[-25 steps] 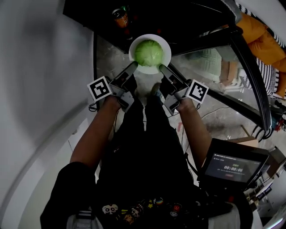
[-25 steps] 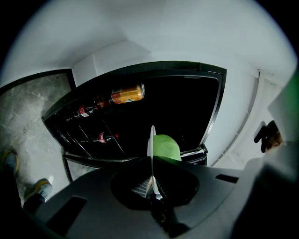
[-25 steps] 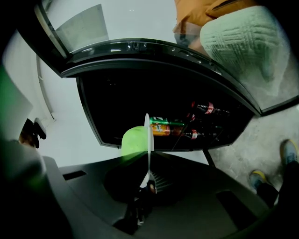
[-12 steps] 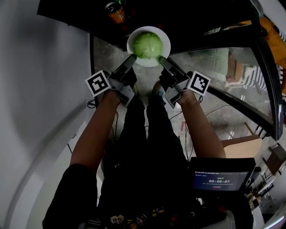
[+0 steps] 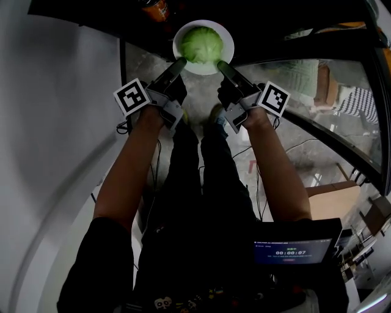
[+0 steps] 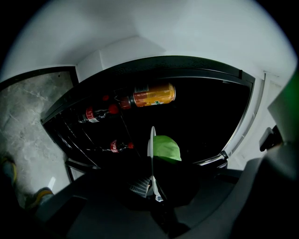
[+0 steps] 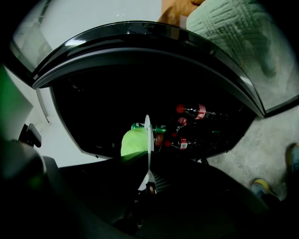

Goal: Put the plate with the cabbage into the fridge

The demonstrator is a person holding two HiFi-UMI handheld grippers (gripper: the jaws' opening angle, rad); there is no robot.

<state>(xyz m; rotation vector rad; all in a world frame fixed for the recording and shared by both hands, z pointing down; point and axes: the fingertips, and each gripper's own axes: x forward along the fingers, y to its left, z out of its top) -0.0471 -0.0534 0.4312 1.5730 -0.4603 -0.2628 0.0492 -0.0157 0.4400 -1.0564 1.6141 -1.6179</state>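
Note:
A white plate carries a green cabbage and hangs in front of the dark open fridge. My left gripper is shut on the plate's near left rim. My right gripper is shut on its near right rim. In the left gripper view the plate shows edge-on with the cabbage to its right. In the right gripper view the plate is edge-on too, the cabbage on its left.
Inside the fridge lie an orange bottle and several red-capped cola bottles, also cola bottles in the right gripper view. The open glass fridge door stands at the right. A white wall is on the left. A screen sits low right.
Both grippers have carried the plate with the cabbage forward, farther toward the fridge opening. The orange bottle has slid toward the top edge of the head view.

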